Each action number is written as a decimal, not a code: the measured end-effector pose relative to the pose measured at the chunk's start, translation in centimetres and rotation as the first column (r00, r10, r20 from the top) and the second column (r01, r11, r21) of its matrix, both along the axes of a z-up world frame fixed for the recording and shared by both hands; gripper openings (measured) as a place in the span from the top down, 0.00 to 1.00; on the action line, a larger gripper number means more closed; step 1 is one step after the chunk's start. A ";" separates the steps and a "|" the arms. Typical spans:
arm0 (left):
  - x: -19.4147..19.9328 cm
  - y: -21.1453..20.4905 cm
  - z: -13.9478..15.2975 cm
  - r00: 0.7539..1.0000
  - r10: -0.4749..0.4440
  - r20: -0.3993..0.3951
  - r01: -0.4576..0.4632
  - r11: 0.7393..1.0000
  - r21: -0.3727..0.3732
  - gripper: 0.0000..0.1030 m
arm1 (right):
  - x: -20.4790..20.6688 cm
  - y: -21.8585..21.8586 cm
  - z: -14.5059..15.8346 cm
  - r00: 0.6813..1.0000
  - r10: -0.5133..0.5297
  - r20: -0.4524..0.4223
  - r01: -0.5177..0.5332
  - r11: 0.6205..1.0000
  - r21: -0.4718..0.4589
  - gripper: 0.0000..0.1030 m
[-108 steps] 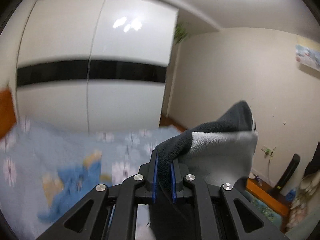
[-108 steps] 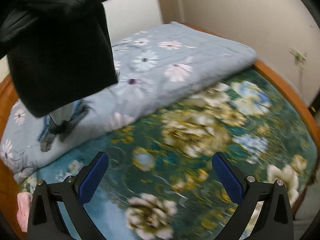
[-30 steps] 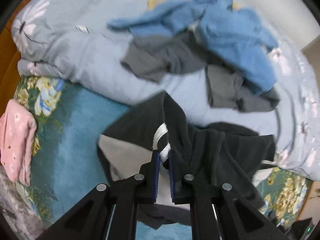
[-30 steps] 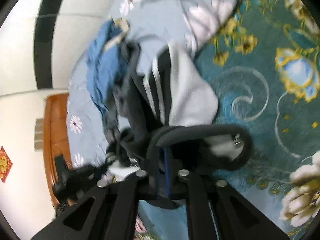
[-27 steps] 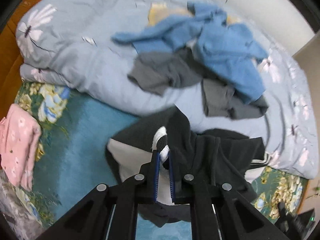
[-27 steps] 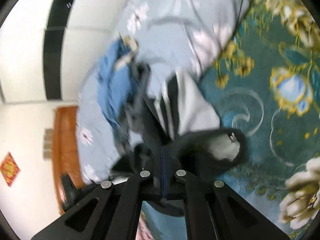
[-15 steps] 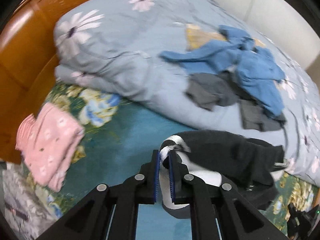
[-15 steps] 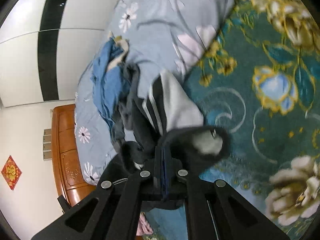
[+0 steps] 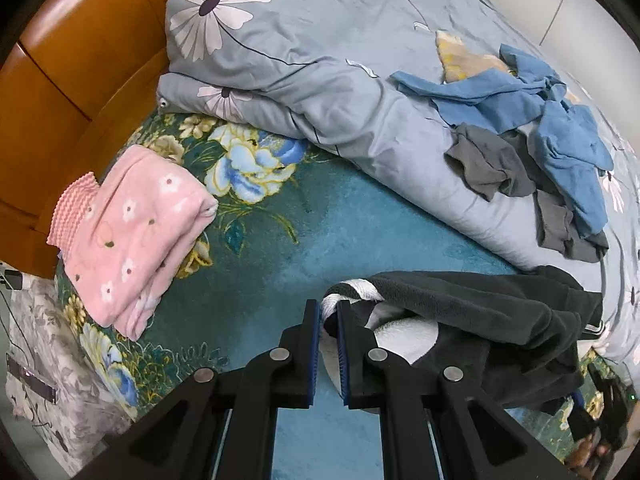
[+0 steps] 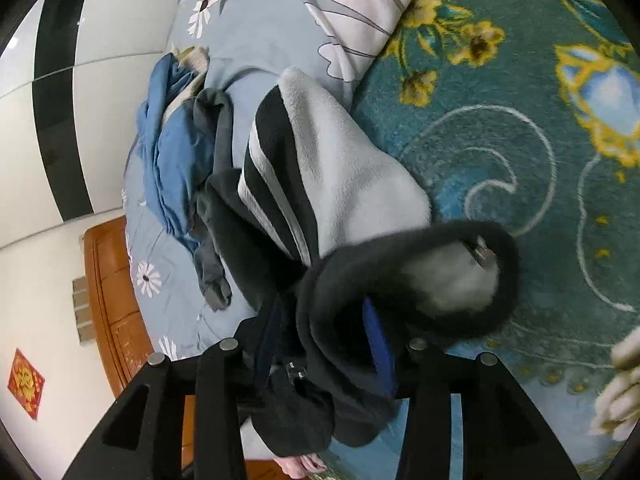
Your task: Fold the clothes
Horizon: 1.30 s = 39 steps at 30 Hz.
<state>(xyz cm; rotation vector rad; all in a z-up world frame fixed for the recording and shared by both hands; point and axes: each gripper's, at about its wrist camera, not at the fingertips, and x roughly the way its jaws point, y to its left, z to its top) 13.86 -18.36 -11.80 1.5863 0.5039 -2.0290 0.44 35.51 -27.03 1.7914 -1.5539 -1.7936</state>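
Observation:
A black fleece garment [image 9: 480, 312] with a light grey lining and white stripes lies on the teal floral bedspread [image 9: 280, 248]. My left gripper [image 9: 329, 312] is shut on its striped white cuff. In the right wrist view the same garment [image 10: 328, 168] drapes over my right gripper [image 10: 320, 320], whose blue pads stand apart with black fleece bunched between them. A pile of blue [image 9: 560, 128] and grey clothes [image 9: 492, 160] lies on the folded quilt; it also shows in the right wrist view [image 10: 168, 148].
A folded pink floral garment [image 9: 128, 232] lies at the left on the bedspread. A grey-blue flowered quilt [image 9: 304, 40] is heaped along the back. An orange wooden headboard [image 9: 72, 64] runs at the left. A white wardrobe with a black band [image 10: 60, 80] stands beyond the bed.
Both grippers have lowered the black garment onto the bedspread. My left gripper moved left, toward the pink garment. My right gripper's jaws have parted since half a second ago.

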 end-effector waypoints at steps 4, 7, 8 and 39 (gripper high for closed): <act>-0.4 0.2 1.0 1.000 -0.016 -0.020 0.016 1.000 0.006 0.91 | -0.8 -0.2 -1.4 0.998 -0.022 0.067 0.023 1.000 -0.017 0.58; -0.9 0.6 1.9 0.999 -0.035 -0.042 0.036 0.999 0.010 0.91 | -0.1 1.0 0.1 0.999 -0.051 0.018 0.051 0.998 -0.046 0.94; -1.1 0.8 2.3 0.998 -0.044 -0.052 0.045 0.999 0.012 0.91 | 0.2 1.4 0.6 0.998 -0.061 0.002 0.061 0.997 -0.056 0.94; -5.3 13.0 5.0 0.896 -0.394 -0.206 0.427 0.892 0.152 0.99 | 22.0 17.5 9.6 0.962 -0.257 -0.097 0.266 0.959 0.099 0.95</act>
